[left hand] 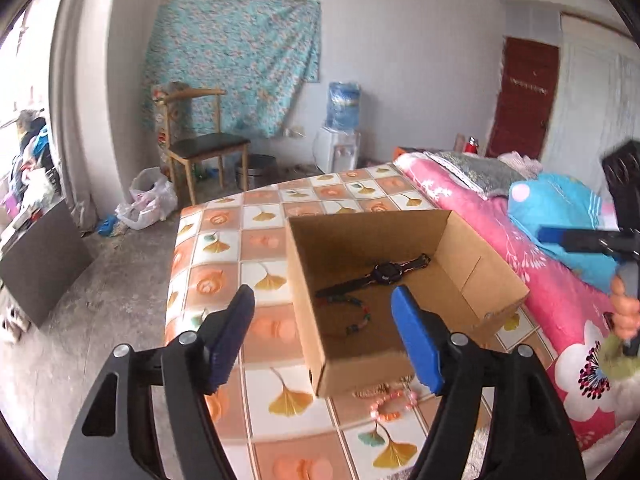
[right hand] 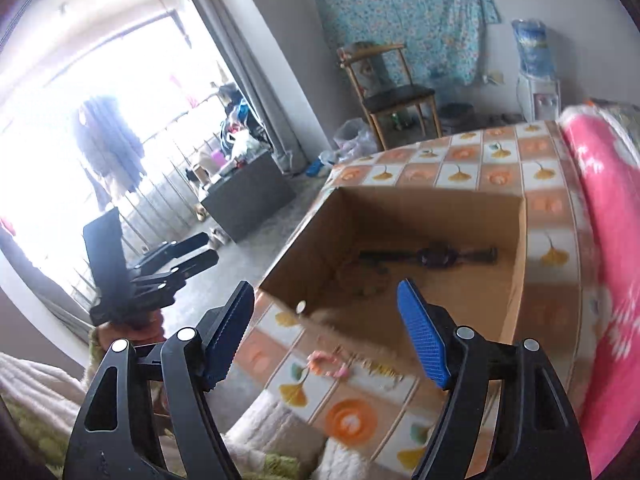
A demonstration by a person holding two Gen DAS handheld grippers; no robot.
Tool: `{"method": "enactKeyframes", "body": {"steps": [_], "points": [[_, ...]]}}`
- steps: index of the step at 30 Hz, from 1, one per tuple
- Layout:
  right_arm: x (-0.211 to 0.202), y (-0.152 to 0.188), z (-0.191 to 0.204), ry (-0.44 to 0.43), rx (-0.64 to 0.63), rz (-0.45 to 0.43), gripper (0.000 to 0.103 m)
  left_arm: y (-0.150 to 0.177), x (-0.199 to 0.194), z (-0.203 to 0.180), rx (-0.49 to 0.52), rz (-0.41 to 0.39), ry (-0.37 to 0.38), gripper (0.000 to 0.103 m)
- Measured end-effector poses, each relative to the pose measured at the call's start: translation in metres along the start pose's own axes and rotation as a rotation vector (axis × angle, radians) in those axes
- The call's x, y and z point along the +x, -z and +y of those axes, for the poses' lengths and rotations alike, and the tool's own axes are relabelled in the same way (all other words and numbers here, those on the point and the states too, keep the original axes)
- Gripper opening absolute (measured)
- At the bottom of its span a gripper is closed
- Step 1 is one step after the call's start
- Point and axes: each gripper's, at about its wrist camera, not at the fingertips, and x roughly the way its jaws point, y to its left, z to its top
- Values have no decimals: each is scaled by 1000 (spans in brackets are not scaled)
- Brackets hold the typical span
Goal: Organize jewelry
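An open cardboard box (left hand: 360,236) (right hand: 420,216) stands on a table with a tile-patterned cloth (left hand: 224,248). Inside it lie a black watch (left hand: 384,272) (right hand: 436,258) and a colourful beaded bracelet (left hand: 360,316). On the cloth just in front of the box are a pink bead bracelet (left hand: 394,404) (right hand: 326,362) and a gold chain (left hand: 370,392) (right hand: 380,368). My left gripper (left hand: 323,294) hovers open over the box's near left corner, nothing between its pads. My right gripper (right hand: 326,286) is also open and empty above the box's near wall.
A pink flowered blanket (left hand: 552,300) and a blue pillow (left hand: 560,208) lie along the table's right side. Beyond the table are a wooden chair (left hand: 200,148), a water dispenser (left hand: 340,140), plastic bags (left hand: 148,200) and a dark board (left hand: 44,256) on the floor.
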Motion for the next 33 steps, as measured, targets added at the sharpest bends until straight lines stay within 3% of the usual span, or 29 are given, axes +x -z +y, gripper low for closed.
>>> {"method": "enactKeyframes", "body": {"steps": [5,7,12,33], "points": [[2,49,-28,31,195,22,70,37,21,-6,-7,65,-55,70],[24,58,-49,17,284,52,56,46,41,-10,-3,117,-84,70],[63,73,-75,-12,429,147,39,56,67,-13,-11,160,-87,70],[69,66,-79,1,484,148,39,44,98,-6,-18,155,-54,72]]}}
